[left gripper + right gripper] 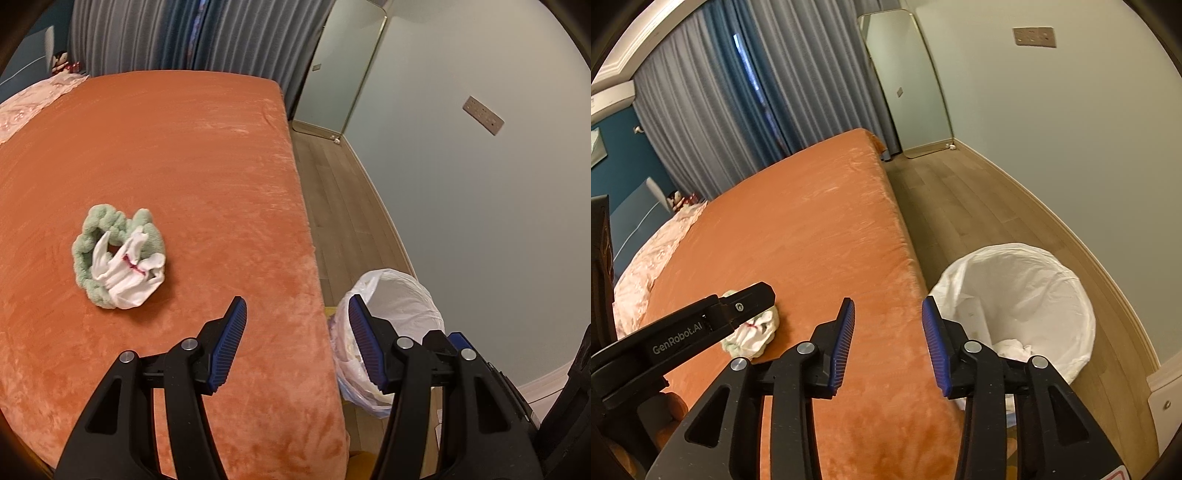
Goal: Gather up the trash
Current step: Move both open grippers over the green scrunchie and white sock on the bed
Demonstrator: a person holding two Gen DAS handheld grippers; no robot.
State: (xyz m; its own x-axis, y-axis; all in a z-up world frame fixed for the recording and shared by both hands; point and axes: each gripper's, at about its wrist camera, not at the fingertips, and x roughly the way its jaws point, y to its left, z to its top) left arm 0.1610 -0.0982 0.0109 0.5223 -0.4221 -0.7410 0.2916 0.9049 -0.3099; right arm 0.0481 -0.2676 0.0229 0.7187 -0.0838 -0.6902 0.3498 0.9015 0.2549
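Left gripper (297, 306) spread and bare, straddling the bed (166, 166) edge at 6 o'clock; right gripper (888, 308) likewise parted, nothing between. Clear floor (960, 206) toward 1 o'clock. Crumpled white tissue (127, 267) on a green cloth (86, 243) at 9 o'clock; lined bin (1067, 295) at 3 o'clock.

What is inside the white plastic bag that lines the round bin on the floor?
In the right wrist view, the white plastic bag lining the round bin holds crumpled white paper at the bottom. The right gripper covers the bag's near side, so anything there is hidden.
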